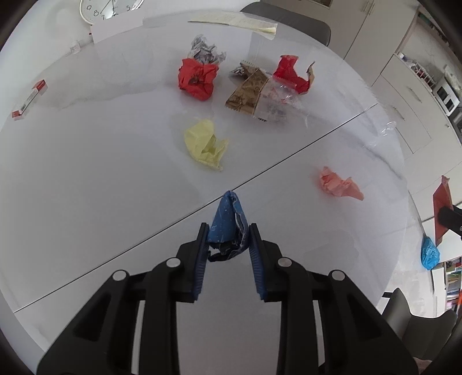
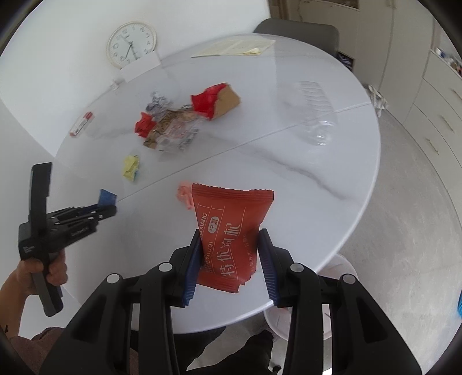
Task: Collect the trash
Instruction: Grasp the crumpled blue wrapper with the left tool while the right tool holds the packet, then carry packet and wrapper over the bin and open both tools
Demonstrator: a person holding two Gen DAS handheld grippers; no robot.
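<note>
My left gripper (image 1: 228, 230) is shut on a crumpled blue wrapper (image 1: 228, 222) and holds it above the white round table (image 1: 86, 187); the same gripper (image 2: 108, 206) shows at the left of the right wrist view. My right gripper (image 2: 229, 242) is shut on a red snack packet (image 2: 231, 230) over the table's near edge. On the table lie a yellow paper wad (image 1: 205, 144), a pink paper wad (image 1: 339, 183), a red paper wad (image 1: 197, 78), a grey foil wad (image 1: 205, 50), a brown wrapper (image 1: 245, 92), clear plastic film (image 1: 277, 103) and a torn red carton (image 1: 293, 73).
A white bin (image 2: 306, 326) stands on the floor under the table's near edge. A red and white small box (image 1: 29, 99) lies at the table's left. Papers (image 1: 239, 21), a wall clock (image 2: 131, 43), a clear plastic tray (image 2: 314, 115) and a chair (image 2: 297, 31) are farther off.
</note>
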